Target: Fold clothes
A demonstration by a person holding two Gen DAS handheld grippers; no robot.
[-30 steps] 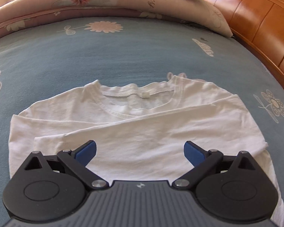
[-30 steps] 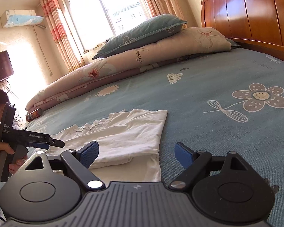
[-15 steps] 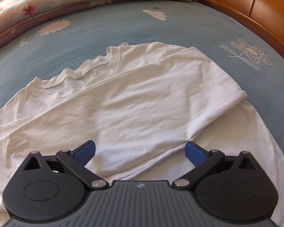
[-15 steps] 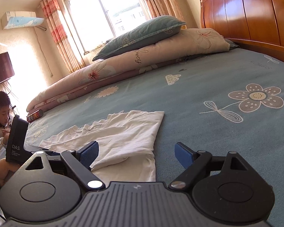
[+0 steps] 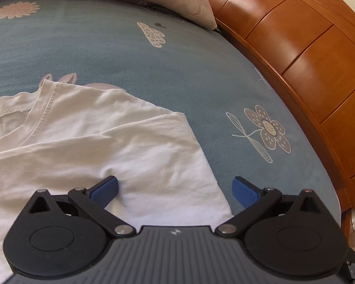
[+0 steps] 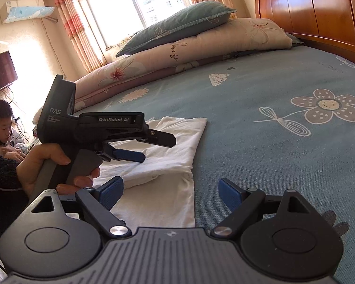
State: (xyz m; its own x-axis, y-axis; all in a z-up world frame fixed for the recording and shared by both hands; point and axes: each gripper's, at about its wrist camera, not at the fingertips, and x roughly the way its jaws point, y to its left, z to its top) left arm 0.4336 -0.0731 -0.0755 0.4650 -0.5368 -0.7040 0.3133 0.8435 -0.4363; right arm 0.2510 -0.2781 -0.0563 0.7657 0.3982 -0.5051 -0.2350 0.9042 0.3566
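Note:
A white T-shirt (image 5: 87, 142) lies partly folded on the blue bedsheet, collar to the left, one side laid over the middle. My left gripper (image 5: 175, 189) is open low over the shirt's right edge; its left finger (image 5: 105, 190) rests on the cloth and its right finger is over bare sheet. In the right wrist view the same shirt (image 6: 172, 151) lies ahead, with the left gripper (image 6: 139, 151) held in a hand just above it. My right gripper (image 6: 170, 193) is open at the shirt's near right corner, holding nothing.
A blue flowered bedsheet (image 5: 106, 47) covers the bed. A wooden headboard (image 5: 307, 59) runs along the right. A rolled quilt (image 6: 189, 47) and a teal pillow (image 6: 177, 26) lie at the far end. A person (image 6: 2, 130) sits at the left, beyond the bed.
The left gripper swung right and dropped lower, from over the middle of the shirt to its right edge. The right gripper stayed nearly still and open.

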